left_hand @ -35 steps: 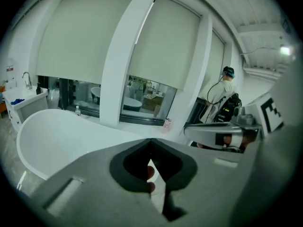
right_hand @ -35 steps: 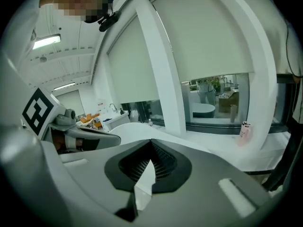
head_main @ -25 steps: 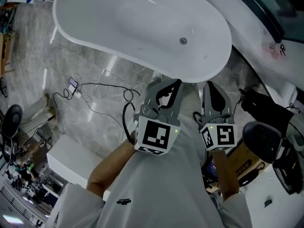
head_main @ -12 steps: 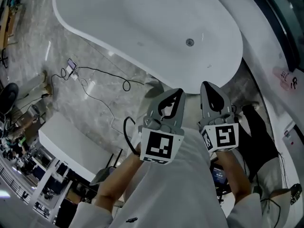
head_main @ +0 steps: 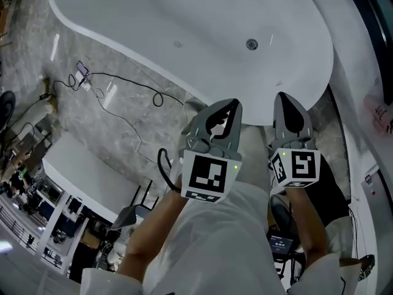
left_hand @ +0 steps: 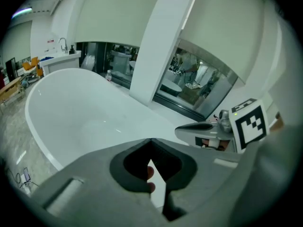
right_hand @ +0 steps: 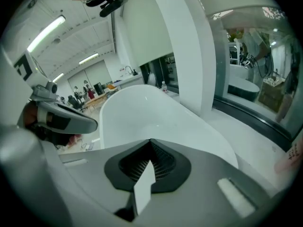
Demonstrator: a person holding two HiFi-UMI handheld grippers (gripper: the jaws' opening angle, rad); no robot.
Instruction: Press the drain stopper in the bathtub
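The white bathtub [head_main: 153, 23] fills the top of the head view, and its round metal drain stopper [head_main: 252, 43] sits in the basin floor toward the right end. My left gripper [head_main: 228, 106] and right gripper [head_main: 286, 98] are held side by side in the air just short of the tub's near rim, both shut with nothing in them. In the left gripper view the shut left gripper [left_hand: 151, 140] points over the tub [left_hand: 80, 117], with the right gripper [left_hand: 203, 129] beside it. In the right gripper view the shut right gripper [right_hand: 151, 143] faces the tub [right_hand: 142, 112].
A black cable [head_main: 123, 85] trails over the marble floor left of the tub. A white counter [head_main: 86, 171] stands at the lower left. A white ledge [head_main: 362, 60] and glass wall run along the right. Dark equipment [head_main: 328, 186] lies by my right arm.
The view has swung and closed in on the tub; its near rim now lies right in front of both grippers. The right gripper has edged forward and to the right. Both jaws stay shut.
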